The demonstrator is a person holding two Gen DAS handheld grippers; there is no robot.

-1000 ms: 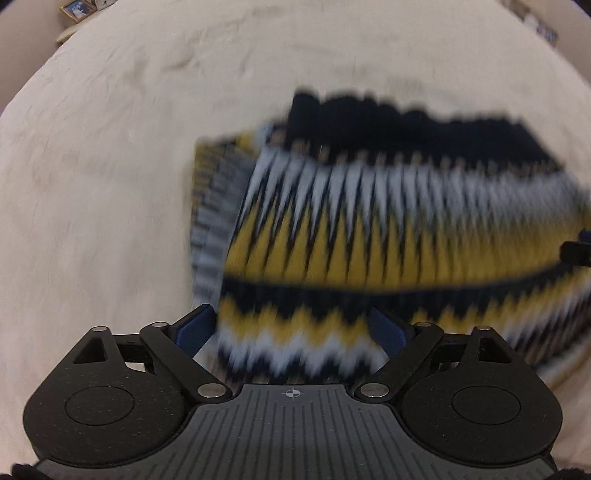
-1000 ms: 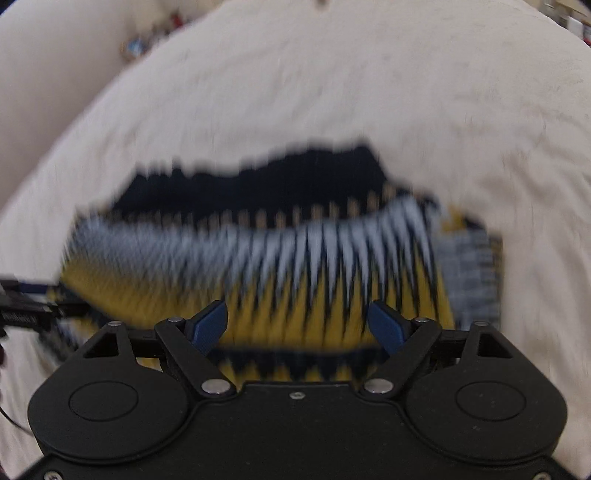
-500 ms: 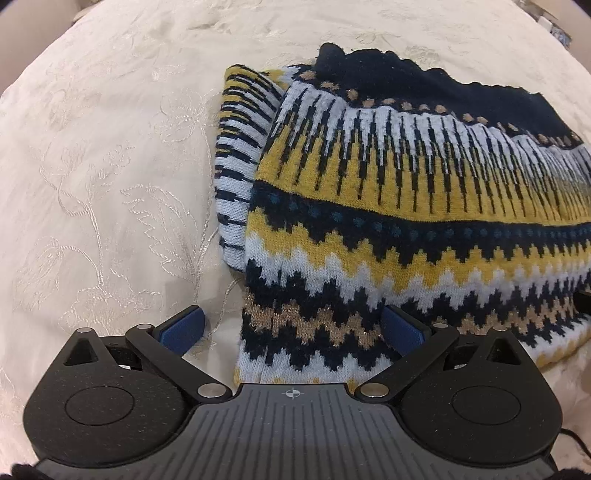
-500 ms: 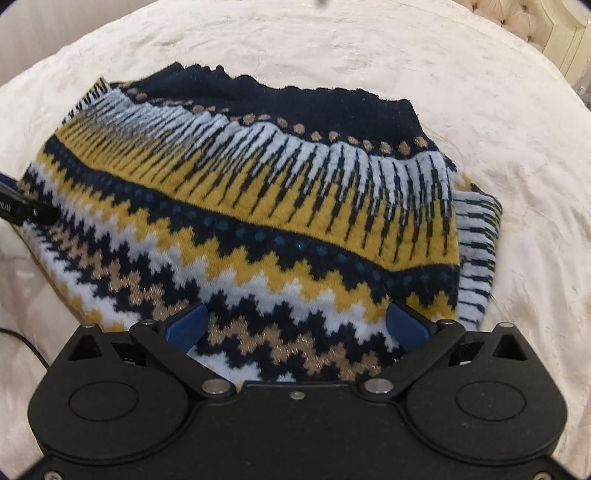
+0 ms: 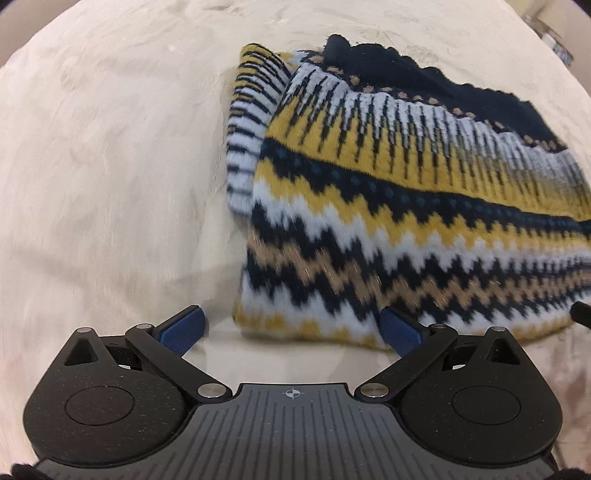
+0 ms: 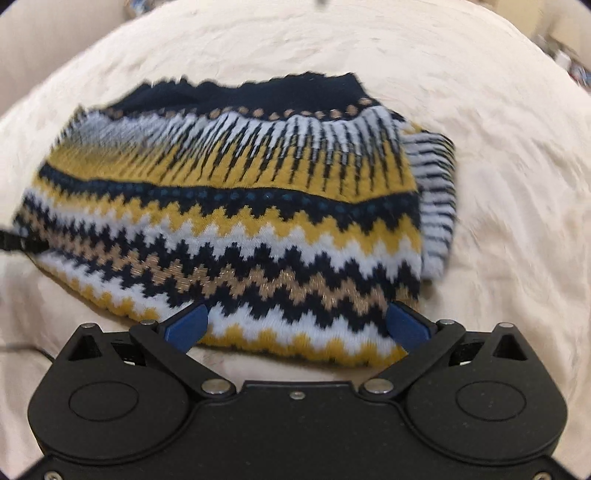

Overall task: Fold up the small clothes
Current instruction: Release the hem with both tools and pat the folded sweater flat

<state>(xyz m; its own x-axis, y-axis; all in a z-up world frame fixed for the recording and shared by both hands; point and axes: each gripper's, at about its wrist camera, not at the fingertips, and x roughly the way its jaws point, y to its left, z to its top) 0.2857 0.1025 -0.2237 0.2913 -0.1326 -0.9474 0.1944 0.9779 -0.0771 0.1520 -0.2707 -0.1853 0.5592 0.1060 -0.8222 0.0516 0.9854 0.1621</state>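
On the cream bedspread (image 5: 110,166), the folded sweater (image 5: 406,206) lies at 1 o'clock from the left gripper (image 5: 291,328). Both it and the right gripper (image 6: 297,326) stand wide, holding nothing — a careless grab could drag the layers and free the tucked sleeve (image 6: 436,199).

Bedspread (image 5: 110,155): cream, fills nearly all of both views, faint tone-on-tone pattern, shallow creases; surface blurred in places. Same bedspread in right wrist view (image 6: 509,192), creases running toward 3 o'clock.

Thin dark cable (image 6: 26,349) lies on the bedspread at 9 o'clock of the right wrist view, only a short stretch visible.

Small clutter (image 5: 554,33) at 1 o'clock beyond the bed edge, left wrist view; too blurred to identify. Similar blurred clutter (image 6: 565,59) at 2 o'clock, right wrist view.
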